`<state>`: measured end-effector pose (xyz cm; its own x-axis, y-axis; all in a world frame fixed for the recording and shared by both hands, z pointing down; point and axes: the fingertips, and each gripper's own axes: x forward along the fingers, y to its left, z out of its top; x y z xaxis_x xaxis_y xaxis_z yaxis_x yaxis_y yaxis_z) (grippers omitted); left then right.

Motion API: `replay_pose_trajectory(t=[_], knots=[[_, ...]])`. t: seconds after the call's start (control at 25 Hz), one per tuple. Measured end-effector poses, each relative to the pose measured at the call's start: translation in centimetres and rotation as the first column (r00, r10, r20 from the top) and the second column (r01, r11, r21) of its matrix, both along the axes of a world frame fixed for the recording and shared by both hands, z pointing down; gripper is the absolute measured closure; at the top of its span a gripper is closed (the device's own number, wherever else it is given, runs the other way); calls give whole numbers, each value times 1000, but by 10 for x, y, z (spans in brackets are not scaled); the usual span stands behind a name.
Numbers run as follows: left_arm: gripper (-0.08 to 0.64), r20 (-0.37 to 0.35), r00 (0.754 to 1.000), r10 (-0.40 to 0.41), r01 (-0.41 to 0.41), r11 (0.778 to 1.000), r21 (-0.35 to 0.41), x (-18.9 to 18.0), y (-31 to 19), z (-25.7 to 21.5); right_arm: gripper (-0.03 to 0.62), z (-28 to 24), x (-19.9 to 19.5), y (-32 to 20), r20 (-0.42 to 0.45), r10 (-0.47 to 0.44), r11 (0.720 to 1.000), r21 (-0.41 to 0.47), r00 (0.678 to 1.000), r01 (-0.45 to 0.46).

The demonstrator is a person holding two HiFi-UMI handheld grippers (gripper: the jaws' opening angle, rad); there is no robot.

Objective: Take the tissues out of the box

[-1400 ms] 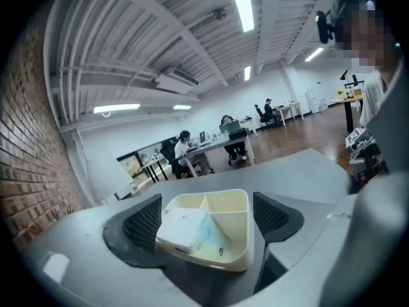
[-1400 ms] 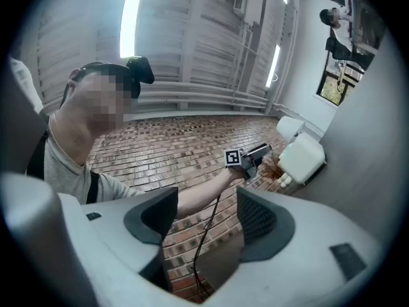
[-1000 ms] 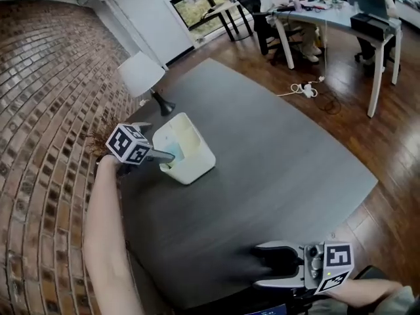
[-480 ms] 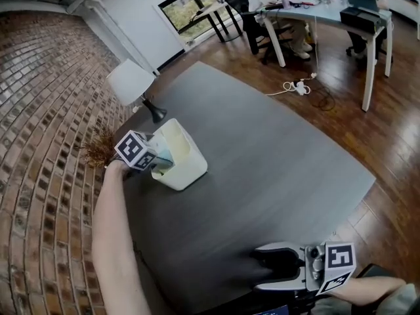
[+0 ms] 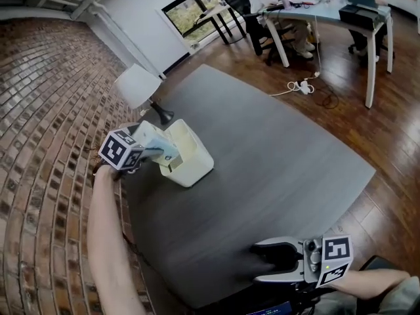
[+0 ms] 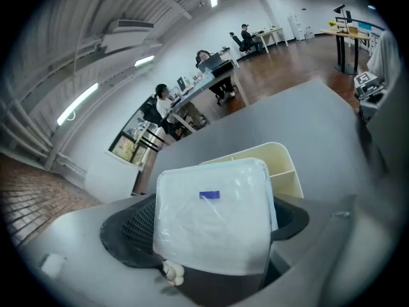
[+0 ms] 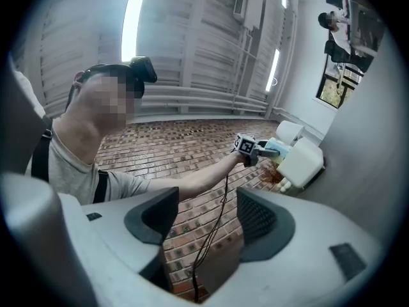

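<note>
Head view: the left claw (image 5: 149,155) hangs over the left rim of the cream box (image 5: 190,159), which stands near the far-left corner of the dark surface (image 5: 275,156), just in front of a white lamp (image 5: 138,85). A plastic-wrapped tissue pack (image 5: 157,144) sits in that claw, raised above the box's opening. The right claw (image 5: 272,268) rests at the near edge.

Left gripper view: its 2 jaws are closing on the tissue pack (image 6: 214,210), which fills the gap between the pads; the box (image 6: 284,168) shows behind it.

Right gripper view: the right claw (image 7: 206,226) stands wide apart with nothing between its jaws. Beyond lie brick floor, the box (image 7: 301,162) and the person's outstretched arm (image 7: 192,178).
</note>
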<state>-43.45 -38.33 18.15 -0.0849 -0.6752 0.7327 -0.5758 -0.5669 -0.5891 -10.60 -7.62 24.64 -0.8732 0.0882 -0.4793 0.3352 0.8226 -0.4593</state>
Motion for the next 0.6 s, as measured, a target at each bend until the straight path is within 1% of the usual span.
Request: replay_pose_trajectory(t=[0.08, 0.12, 0.2, 0.28, 0.36, 0.4, 0.44, 0.48, 0.52, 0.6], knots=[[63, -14, 1000, -13, 15, 996, 90, 2, 10, -25, 307, 0, 0, -1, -2, 4, 1000, -4, 1000, -4], [63, -22, 1000, -20, 23, 990, 138, 5, 16, -37, 307, 3, 1, -2, -6, 9, 1000, -2, 1000, -9], [64, -49, 998, -25, 36, 972, 232, 13, 28, -60, 307, 5, 3, -3, -9, 14, 1000, 4, 1000, -14], [64, -114, 993, -5, 40, 949, 314, 25, 47, -79, 307, 5, 2, -3, -13, 18, 1000, 12, 1000, -18], [64, -220, 974, 46, 44, 921, 387, 42, 72, -95, 307, 7, 0, -2, -22, 26, 999, 26, 999, -25], [64, -279, 957, 80, 48, 906, 421, 52, 86, -100, 307, 7, -1, -2, -27, 29, 999, 34, 999, -28], [64, -339, 934, 115, 55, 890, 453, 62, 102, -105, 307, 6, -2, -1, -30, 32, 999, 41, 999, -30], [64, -396, 906, 151, 63, 876, 479, 72, 118, -108, 307, 6, -3, 0, -31, 34, 998, 48, 999, -32], [66, -451, 873, 187, 73, 863, 500, 82, 136, -108, 307, 5, -3, 1, -32, 35, 998, 52, 999, -33], [66, -546, 799, 252, 95, 845, 527, 102, 170, -100, 307, 6, -3, 4, -38, 33, 998, 60, 999, -31]])
